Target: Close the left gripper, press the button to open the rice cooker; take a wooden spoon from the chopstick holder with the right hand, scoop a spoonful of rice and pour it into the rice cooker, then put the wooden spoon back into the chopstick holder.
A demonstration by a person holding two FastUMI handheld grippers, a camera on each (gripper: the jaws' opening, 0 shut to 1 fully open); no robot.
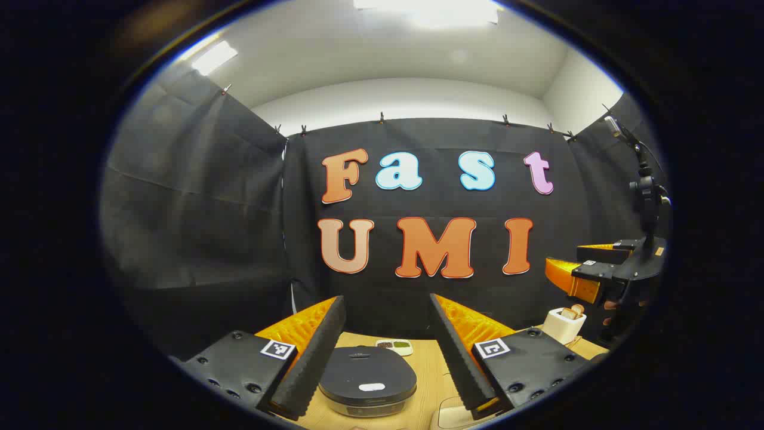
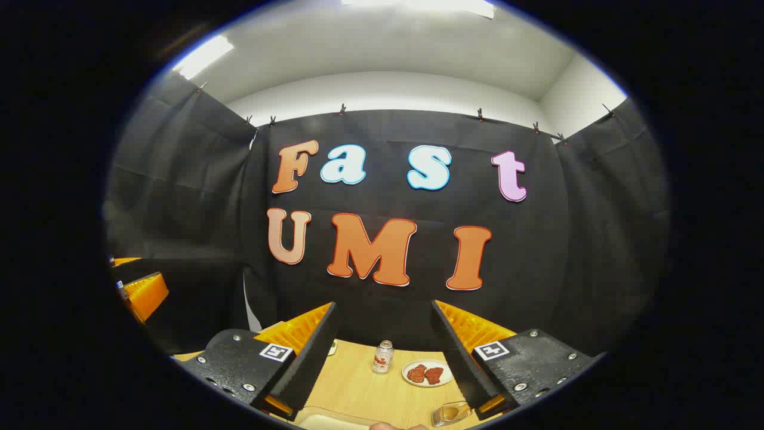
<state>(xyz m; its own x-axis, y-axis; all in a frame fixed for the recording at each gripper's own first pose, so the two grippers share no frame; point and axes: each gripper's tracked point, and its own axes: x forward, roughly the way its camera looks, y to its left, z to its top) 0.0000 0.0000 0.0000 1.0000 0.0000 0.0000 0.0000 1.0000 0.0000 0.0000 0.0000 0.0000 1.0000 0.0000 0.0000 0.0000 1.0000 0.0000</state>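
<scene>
In the left gripper view my left gripper (image 1: 387, 298) stands open, raised above the table. Below and between its fingers sits the dark round rice cooker (image 1: 367, 379), lid down, with a pale oval button (image 1: 371, 387) near its front. At the right a white chopstick holder (image 1: 564, 325) stands with wooden spoon handles (image 1: 576, 310) sticking out of its top. Just above that holder hovers the right gripper (image 1: 588, 266), held by a hand. In the right gripper view my right gripper (image 2: 384, 306) is open with nothing between its fingers.
A small white dish (image 1: 394, 345) with dark and green fillings lies behind the cooker on the wooden table (image 1: 427, 370). The right gripper view shows a small bottle (image 2: 382, 356), a plate of red pieces (image 2: 427, 374), a glass container (image 2: 450, 413) and the left gripper (image 2: 140, 292).
</scene>
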